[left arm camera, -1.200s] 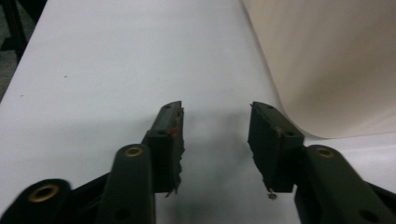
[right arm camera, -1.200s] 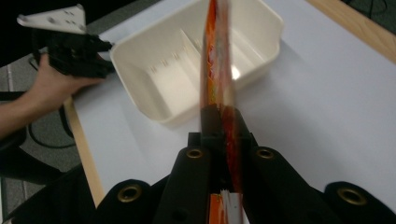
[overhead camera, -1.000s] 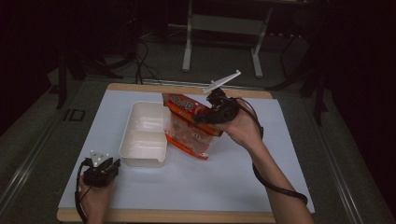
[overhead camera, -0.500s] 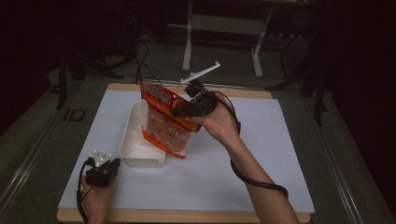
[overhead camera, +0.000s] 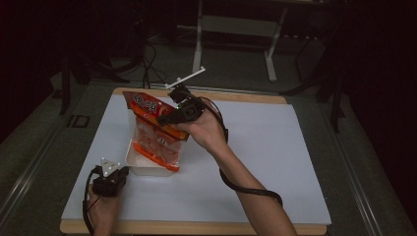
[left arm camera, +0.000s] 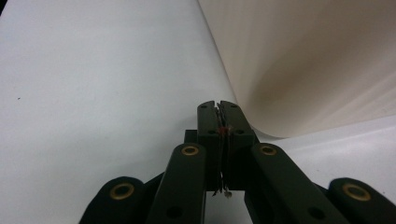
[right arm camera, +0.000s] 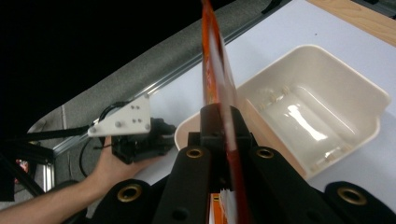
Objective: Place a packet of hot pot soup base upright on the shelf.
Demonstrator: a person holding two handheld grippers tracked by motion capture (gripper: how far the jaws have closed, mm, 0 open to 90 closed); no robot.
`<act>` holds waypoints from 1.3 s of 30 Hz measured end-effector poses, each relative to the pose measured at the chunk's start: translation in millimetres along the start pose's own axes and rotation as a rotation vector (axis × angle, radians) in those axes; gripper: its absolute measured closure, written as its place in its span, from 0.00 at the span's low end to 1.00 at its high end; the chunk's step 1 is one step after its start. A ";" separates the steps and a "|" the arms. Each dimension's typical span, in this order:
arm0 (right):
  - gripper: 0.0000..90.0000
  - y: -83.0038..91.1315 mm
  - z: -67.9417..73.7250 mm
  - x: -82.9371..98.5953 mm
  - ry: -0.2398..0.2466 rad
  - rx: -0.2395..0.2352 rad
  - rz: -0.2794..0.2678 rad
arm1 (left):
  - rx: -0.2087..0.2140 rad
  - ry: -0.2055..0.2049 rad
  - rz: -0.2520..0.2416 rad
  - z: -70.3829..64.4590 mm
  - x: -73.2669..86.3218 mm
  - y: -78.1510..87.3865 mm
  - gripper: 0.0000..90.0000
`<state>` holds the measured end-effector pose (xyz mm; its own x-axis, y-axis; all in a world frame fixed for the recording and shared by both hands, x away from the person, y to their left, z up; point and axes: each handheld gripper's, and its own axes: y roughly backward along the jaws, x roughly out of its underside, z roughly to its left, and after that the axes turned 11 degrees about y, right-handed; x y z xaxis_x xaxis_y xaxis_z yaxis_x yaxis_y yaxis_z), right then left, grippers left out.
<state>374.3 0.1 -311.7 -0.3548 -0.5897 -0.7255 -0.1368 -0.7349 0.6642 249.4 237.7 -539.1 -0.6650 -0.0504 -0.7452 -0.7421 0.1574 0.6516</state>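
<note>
Right gripper (overhead camera: 169,117) jaws clamped on the orange printed plastic snack bag (overhead camera: 156,132), held tilted over the white rectangular plastic tray (overhead camera: 147,167) near the table's left front. Left gripper (overhead camera: 109,180) jaws together, empty, resting just beside the tray at the front-left corner. Bag lifted and positioned; emptying into the tray looks not yet done, tray bare inside.

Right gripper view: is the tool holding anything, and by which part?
Yes. The right tool is shut on the orange snack bag, gripping its upper edge; the bag hangs over the white tray.
</note>
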 end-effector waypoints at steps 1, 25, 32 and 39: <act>1.00 -2.4 0.7 -1.1 -0.003 -0.006 0.002 | 0.000 0.000 0.000 -0.3 0.0 -0.1 0.97; 1.00 -49.9 -10.6 -0.6 -0.214 -0.106 -0.081 | 0.009 -0.028 0.004 -3.0 -0.1 -0.8 0.97; 0.98 -57.1 -14.1 11.8 -0.198 -0.100 -0.072 | 0.010 -0.031 0.004 -4.2 0.1 -0.8 0.96; 0.87 -53.1 -11.5 16.9 -0.137 -0.087 -0.072 | 0.007 -0.027 0.004 -3.0 0.3 -0.6 0.96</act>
<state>386.2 25.3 -361.3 -0.4707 -0.4878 -0.7352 -0.0879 -0.8032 0.5892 249.4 234.6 -539.3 -0.6651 -0.0229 -0.7464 -0.7390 0.1641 0.6535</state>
